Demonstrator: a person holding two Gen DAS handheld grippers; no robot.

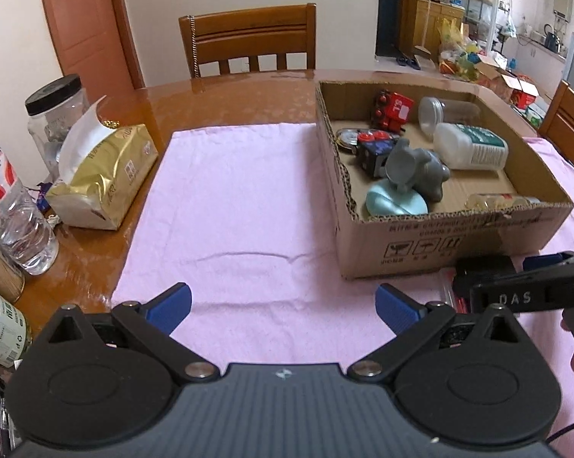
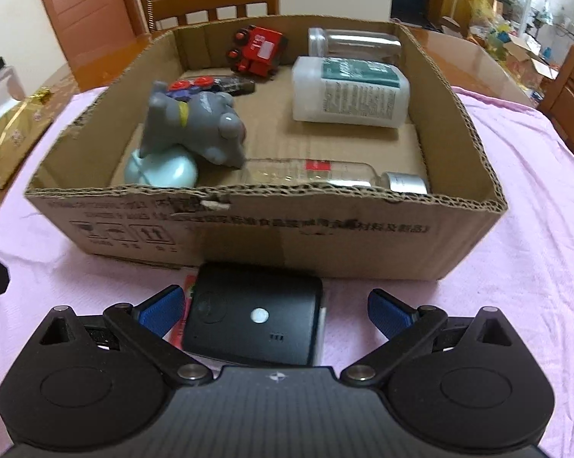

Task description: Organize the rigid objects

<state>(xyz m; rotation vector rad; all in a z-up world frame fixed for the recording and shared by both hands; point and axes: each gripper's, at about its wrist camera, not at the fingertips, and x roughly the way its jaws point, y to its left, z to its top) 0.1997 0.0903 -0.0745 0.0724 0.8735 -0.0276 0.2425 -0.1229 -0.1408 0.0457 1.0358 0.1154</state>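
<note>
R gripper [image 2: 275, 307] spread wide, holding nothing, w/ a black power bank [image 2: 254, 322] lying between its fingers on the pink cloth [image 2: 516, 229], just in front of the cardboard box [image 2: 287, 229]. L gripper [image 1: 283, 307] also wide open & empty over the cloth, left of the box. Inside box: grey elephant toy [image 2: 202, 129], red toy truck [image 2: 260, 51], white bottle [image 2: 348, 93]

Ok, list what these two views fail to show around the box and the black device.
- Black device, right wrist view: its near edge is hidden under the right gripper; the red item beneath shows only a sliver.
- Clear bottle, left wrist view: mostly hidden by the cardboard box front wall.
- Box print, both views: too blurred to read.
- Right gripper, left wrist view: cut off by the frame edge.
</note>
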